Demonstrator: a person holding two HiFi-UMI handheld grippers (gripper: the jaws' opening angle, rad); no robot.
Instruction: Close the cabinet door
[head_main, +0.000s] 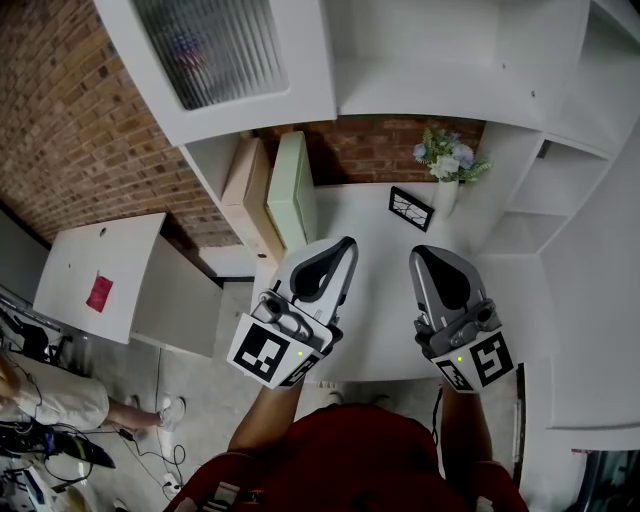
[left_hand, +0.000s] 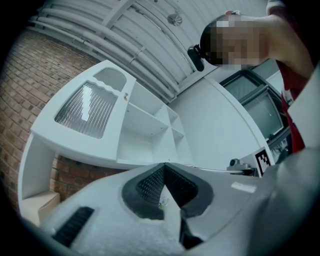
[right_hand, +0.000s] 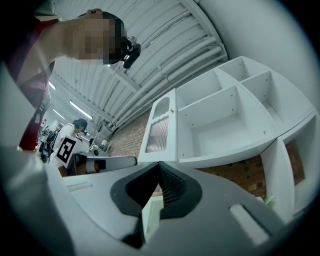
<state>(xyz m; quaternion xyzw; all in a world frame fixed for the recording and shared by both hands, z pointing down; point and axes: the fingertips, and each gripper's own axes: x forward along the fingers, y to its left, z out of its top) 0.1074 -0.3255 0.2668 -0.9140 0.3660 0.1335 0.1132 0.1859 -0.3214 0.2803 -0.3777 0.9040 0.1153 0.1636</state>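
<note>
Nothing's done yet as far as I can tell: the cabinet door (head_main: 215, 50) stands wide open off the left side of the cabinet (head_main: 450, 60). The left gripper (head_main: 347, 243) and right gripper (head_main: 417, 253) sit below the cabinet over the counter (head_main: 380, 295), fingers pinched together on nothing.

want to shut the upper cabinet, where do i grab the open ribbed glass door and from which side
Probably the free edge of the cabinet door, away from the hinge side by the shelves. It is a thin flat panel swung out leftward with no knob visible, so come from the left with the left gripper, fingers across its thickness.
</note>
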